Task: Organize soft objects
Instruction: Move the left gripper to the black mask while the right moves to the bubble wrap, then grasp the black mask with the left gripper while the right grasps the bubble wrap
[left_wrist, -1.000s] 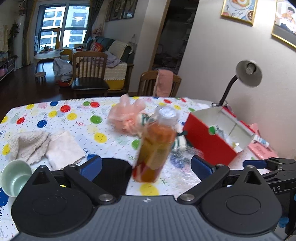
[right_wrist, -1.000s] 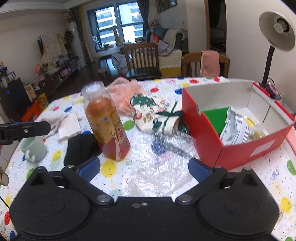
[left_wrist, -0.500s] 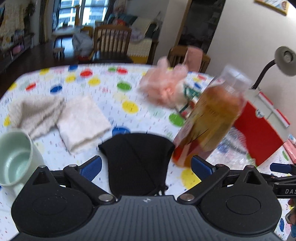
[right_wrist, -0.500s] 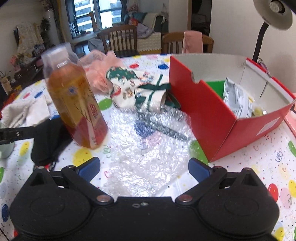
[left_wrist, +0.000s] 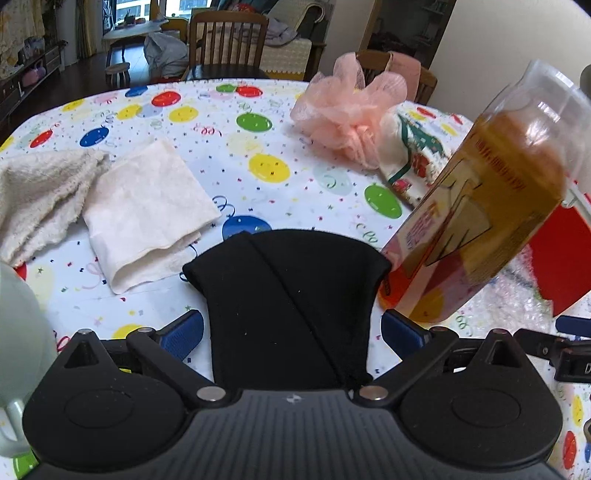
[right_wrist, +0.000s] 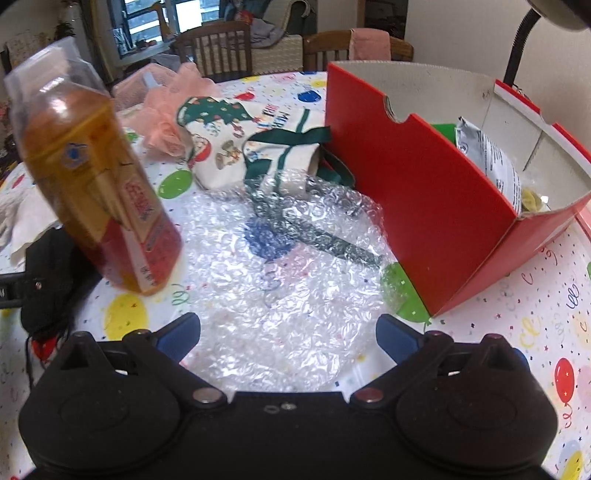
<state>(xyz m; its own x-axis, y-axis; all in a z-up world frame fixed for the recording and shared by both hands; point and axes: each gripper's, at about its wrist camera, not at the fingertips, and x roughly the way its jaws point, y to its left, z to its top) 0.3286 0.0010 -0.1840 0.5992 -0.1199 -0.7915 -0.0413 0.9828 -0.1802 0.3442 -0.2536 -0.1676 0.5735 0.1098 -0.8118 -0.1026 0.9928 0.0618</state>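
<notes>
While both claws sit low over the tabletop (left_wrist: 258, 147), neither holds anything. Left gripper (left_wrist: 291, 332): fingers spread apart, straddling the black cloth mask (left_wrist: 288, 302), which lies flat between the blue pads; can't tell if the pads touch it. Right gripper (right_wrist: 288, 336): also spread wide, over the bubble wrap (right_wrist: 280, 280) lying flat just in front of it.

Tea bottle (left_wrist: 476, 221) stands upright between the mask and the bubble wrap, touching the mask's right edge. Folded white cloth (left_wrist: 147, 218) and beige towel (left_wrist: 37, 195) lie toward the left edge, overlapping. Pink mesh pouf (left_wrist: 351, 110) sits at the far edge, touching the Christmas-print bag (right_wrist: 243, 144), whose green strap runs under the bubble wrap. Red box (right_wrist: 436, 199) is open near the right edge, with a foil packet (right_wrist: 487, 155) inside. Pale green mug (left_wrist: 18, 350) is at the near-left corner.
</notes>
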